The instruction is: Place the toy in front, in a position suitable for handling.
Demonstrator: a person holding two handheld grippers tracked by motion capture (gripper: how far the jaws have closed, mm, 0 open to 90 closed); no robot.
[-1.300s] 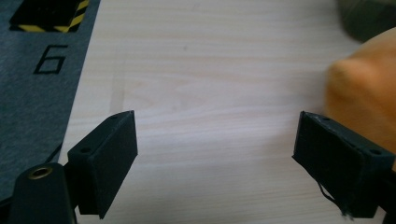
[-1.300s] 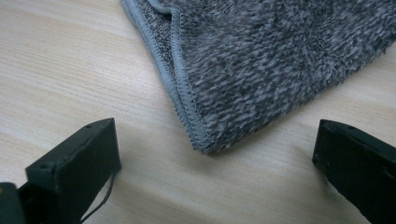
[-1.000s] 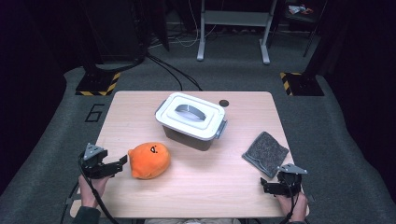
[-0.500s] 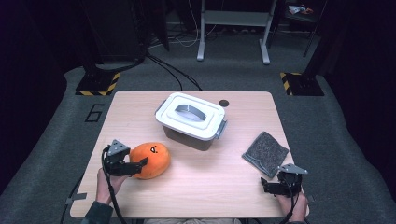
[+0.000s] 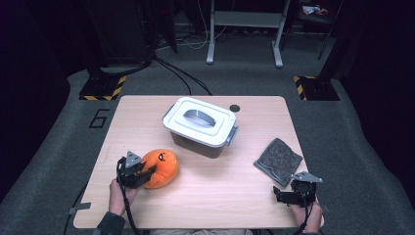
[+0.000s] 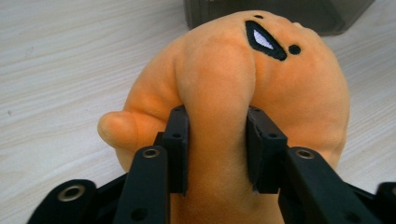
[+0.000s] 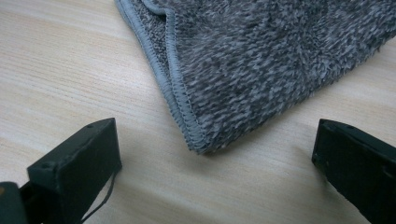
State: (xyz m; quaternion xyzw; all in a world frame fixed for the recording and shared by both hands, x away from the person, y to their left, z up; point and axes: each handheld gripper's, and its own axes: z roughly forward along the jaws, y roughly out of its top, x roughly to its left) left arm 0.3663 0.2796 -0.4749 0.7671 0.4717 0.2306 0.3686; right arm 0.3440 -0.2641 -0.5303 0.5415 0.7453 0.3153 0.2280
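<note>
An orange plush toy (image 5: 161,167) with a stitched black eye lies on the wooden table (image 5: 210,196) at the front left. My left gripper (image 5: 145,174) has just been closing and is shut on a fold of the plush toy (image 6: 219,84), which bulges between the jaws of the left gripper (image 6: 218,140). A folded grey cloth (image 5: 278,160) lies at the front right. My right gripper (image 5: 280,196) rests just in front of it, open. In the right gripper view a corner of the grey cloth (image 7: 261,65) lies a little beyond the wide gap of the right gripper (image 7: 215,161).
A grey storage box with a white lid (image 5: 200,125) and side latches stands at the table's middle back. A small dark disc (image 5: 235,108) lies behind it. Dark stands and cables sit on the floor beyond the table.
My left gripper moved right up to the orange plush and closed its jaws on it. The right gripper has stayed in place by the cloth.
</note>
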